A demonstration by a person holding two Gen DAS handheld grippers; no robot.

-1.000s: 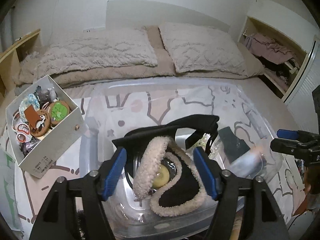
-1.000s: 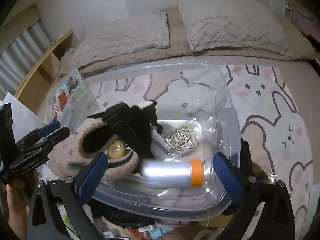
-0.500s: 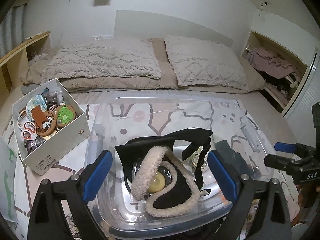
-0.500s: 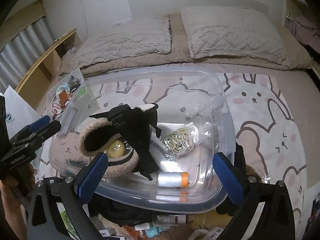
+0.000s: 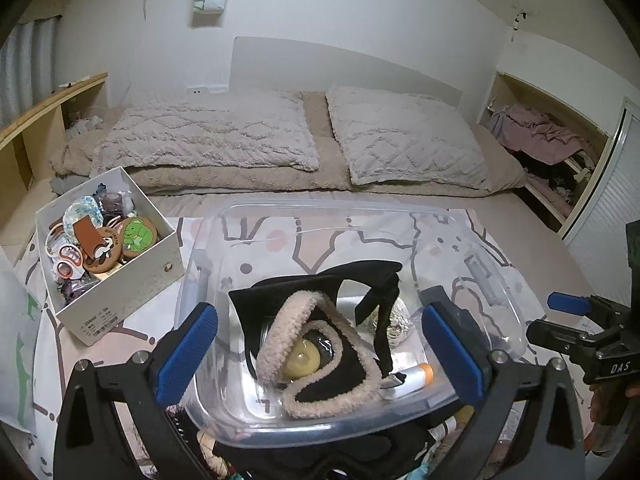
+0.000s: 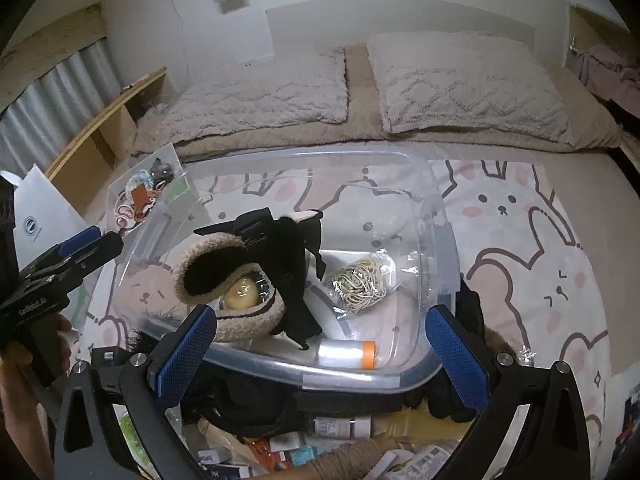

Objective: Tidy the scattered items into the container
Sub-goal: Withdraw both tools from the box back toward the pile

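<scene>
L claw [image 5: 320, 354] is over the near end of the clear bin [image 5: 280, 216], jaws opening wide, nothing pressed btwn the pads. R claw [image 6: 320, 354] also spread wide w/ nothing gripped, hovering at the bin's near rim. Bin sits on the bed [image 6: 520, 240], on a bunny-print sheet. Inside: black fleece-trimmed hat [image 6: 248, 276] w/ a yellow ball [image 6: 240, 294] in its opening, bag of rubber bands [image 6: 362, 282] to its right, orange-capped tube [image 6: 348, 354] at the near wall. White box [image 5: 116, 292] of badges stands just left of the bin. Loose clutter [image 6: 320, 440] lies below the near rim.
</scene>
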